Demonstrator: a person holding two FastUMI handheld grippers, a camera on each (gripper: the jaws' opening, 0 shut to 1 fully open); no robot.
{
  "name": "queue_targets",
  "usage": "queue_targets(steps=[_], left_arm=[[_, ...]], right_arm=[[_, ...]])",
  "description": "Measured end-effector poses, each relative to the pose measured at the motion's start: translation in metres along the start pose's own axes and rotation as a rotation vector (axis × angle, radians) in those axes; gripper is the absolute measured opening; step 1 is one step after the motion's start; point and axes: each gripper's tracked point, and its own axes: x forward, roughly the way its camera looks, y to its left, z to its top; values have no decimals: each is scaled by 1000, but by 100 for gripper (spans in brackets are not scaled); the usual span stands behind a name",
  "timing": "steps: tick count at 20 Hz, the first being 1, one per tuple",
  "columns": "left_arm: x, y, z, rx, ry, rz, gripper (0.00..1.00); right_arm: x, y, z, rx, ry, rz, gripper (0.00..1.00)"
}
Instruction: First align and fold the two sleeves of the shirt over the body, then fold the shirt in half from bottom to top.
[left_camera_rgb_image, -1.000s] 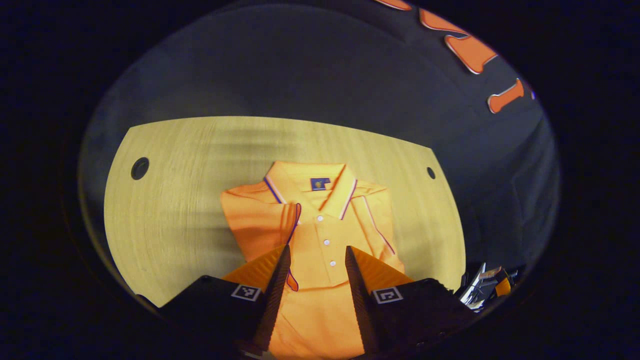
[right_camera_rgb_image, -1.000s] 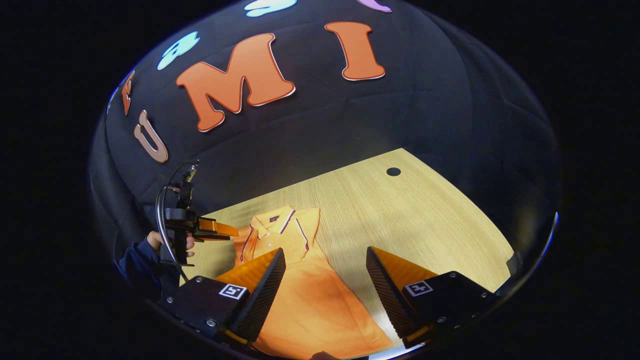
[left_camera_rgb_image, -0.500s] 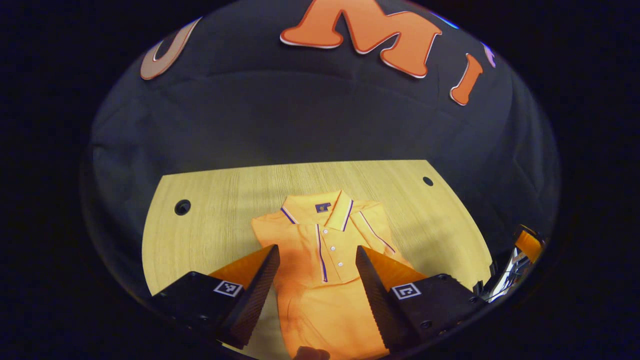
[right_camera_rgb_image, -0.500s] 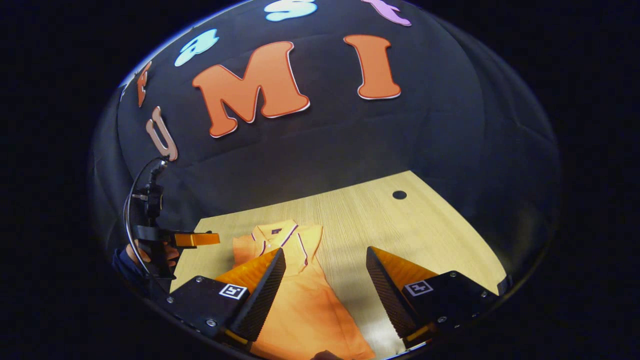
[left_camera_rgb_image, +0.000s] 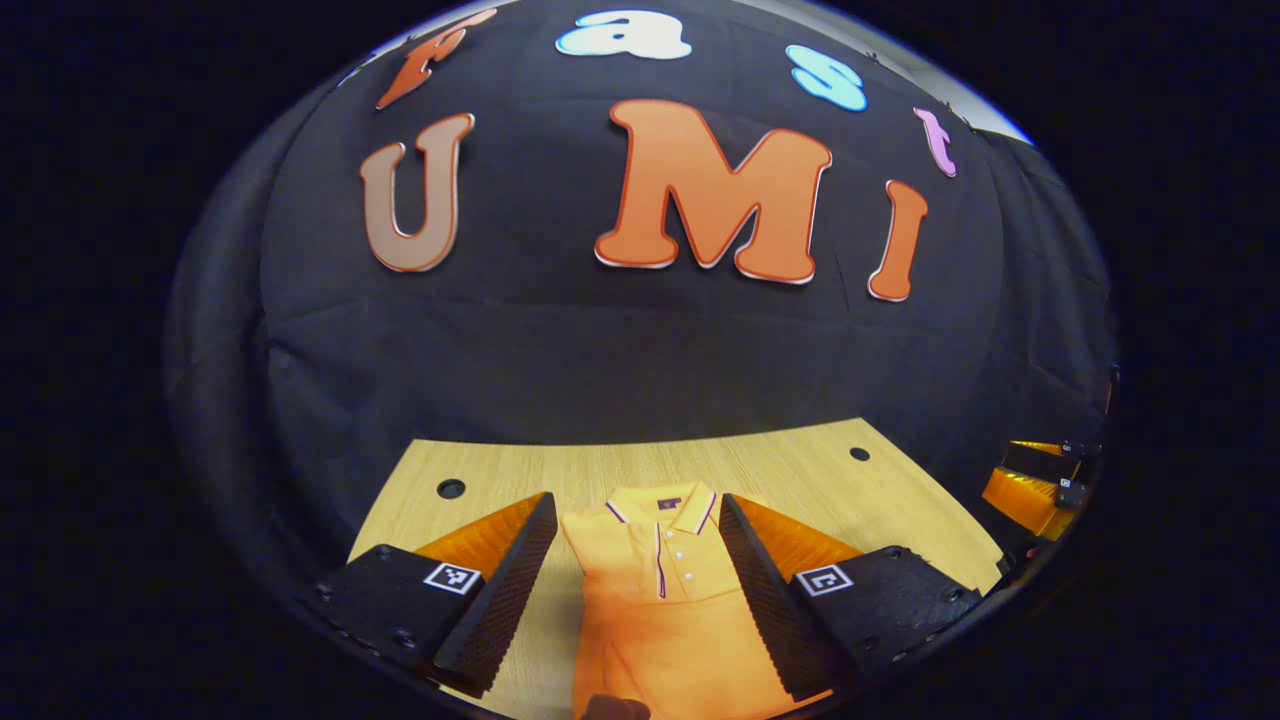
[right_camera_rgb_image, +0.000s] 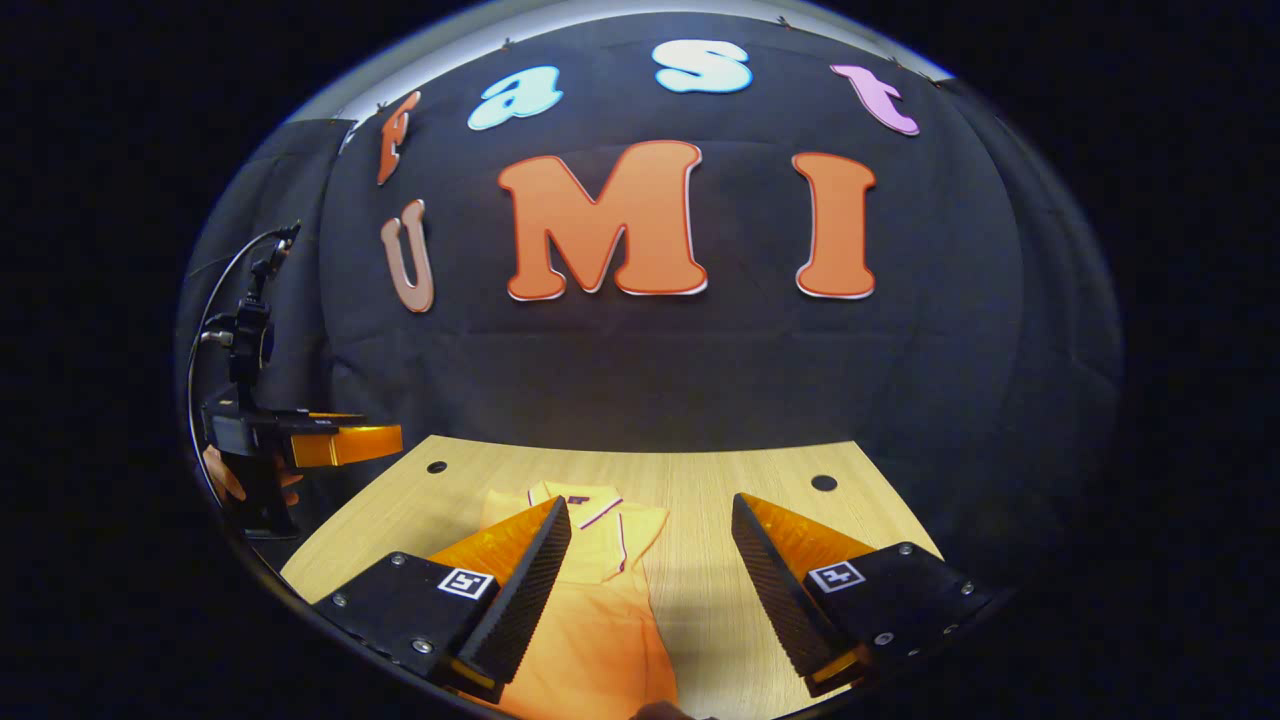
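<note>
Orange polo shirt w/ purple-trimmed collar flat on light wood-grain table, collar toward booth wall, hem toward near edge. Lies between left gripper fingers in left gripper view, but not gripped: jaws wide, nothing between pads, raised off cloth. Right gripper also wide apart, empty, up off table; shirt sits partly behind its left finger in right gripper view, bare tabletop across rest of gap. Left gripper body also seen far left in right gripper view, held by a hand, off table edge.

Progress, judged: both sleeves look folded in over body, purple sleeve trim running down chest near placket, outline narrow & roughly rectangular. Sleeve step prob done. Alignment of sleeves hard to confirm at this size. Bottom-to-top fold not yet done, shirt at full length, hem at near edge partly cut off by view.

Left to do: drop both grippers to hem corners, pinch, carry up to collar. Risk: sleeves slipping out on lift.
</note>
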Motion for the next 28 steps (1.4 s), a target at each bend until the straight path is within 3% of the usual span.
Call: queue_targets(steps=[5,8,12,15,18,23,28], left_arm=[[-82,5,41,26,-212,118,98],[-125,10,50,44,-337,177,98],[-158,8,45,106,-430,265,97],[-152,-9,0,133,-325,237,97],[-138,-13,-50,98,-167,212,99],[-135,8,-132,79,109,247,99],[-144,-3,-194,-11,365,190,99]], right_arm=[[-8,14,28,-74,-137,41,99],[-14,13,45,-93,-237,49,98],[-31,15,42,-110,-289,74,98],[-33,7,22,-124,-259,67,98],[-35,5,-13,-117,-150,89,99],[-41,0,-75,-98,46,116,99],[-50,-6,-129,-67,215,125,99]])
